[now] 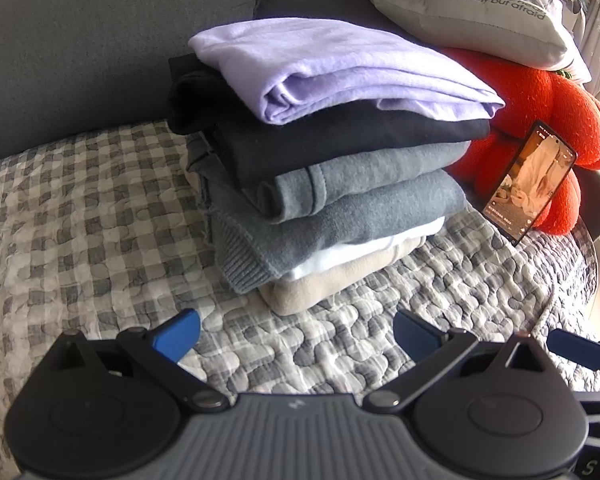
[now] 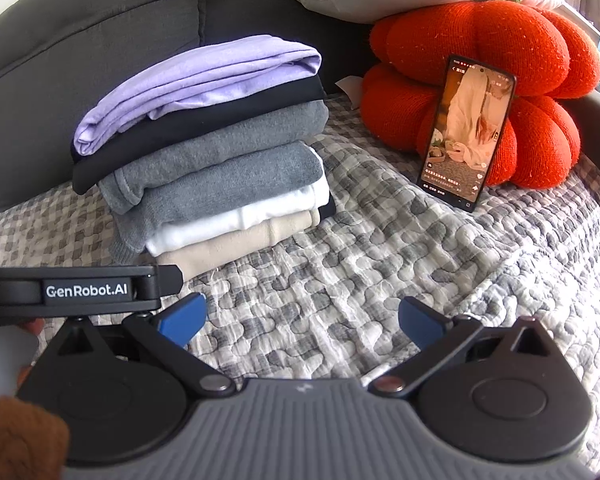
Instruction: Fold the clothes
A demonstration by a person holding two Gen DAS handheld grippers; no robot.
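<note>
a stack of folded clothes (image 1: 320,160) sits on the grey checked quilt (image 1: 80,240), backed against a dark grey sofa cushion (image 1: 80,40). the lilac top (image 1: 332,64) lies uppermost, over a black garment (image 1: 340,132), two grey sweatshirts, a white piece and a beige one at the bottom. the left gripper (image 1: 296,330) and right gripper (image 2: 302,320) both hover above bare quilt just short of the stack, blue fingers spread apart, holding nothing. a lit phone (image 2: 466,132) leans on an orange pumpkin cushion (image 2: 540,60).
</note>
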